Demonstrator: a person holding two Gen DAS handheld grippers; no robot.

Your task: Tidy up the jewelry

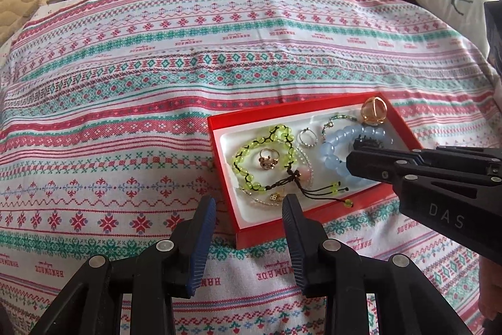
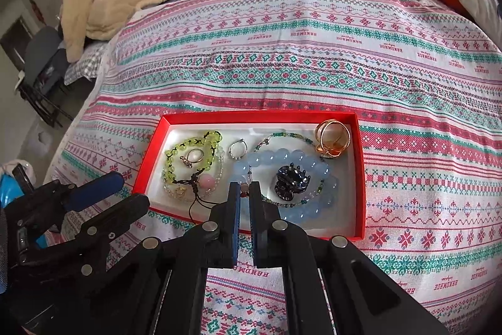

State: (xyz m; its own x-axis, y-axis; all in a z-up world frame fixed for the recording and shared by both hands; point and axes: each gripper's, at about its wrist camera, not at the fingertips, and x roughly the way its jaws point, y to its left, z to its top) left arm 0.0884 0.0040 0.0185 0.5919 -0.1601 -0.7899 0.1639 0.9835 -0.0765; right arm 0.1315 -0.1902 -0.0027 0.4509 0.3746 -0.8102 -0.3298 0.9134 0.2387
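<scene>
The left gripper [image 1: 249, 203] is held spread at the red tray [image 2: 360, 178]'s near edge; the right gripper [image 2: 245, 189] is nearly pressed together, perhaps pinching nothing. Bracelets, rings and a dark hair claw [image 2: 291, 179] already lie inside; little appears left.

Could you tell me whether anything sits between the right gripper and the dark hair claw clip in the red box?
Partly. The right gripper hovers at the red box's near edge, jaws nearly closed. The dark hair claw clip lies just beyond, inside the loop of the blue bead bracelet, whose near beads and a thin beaded chain cross the path.
</scene>
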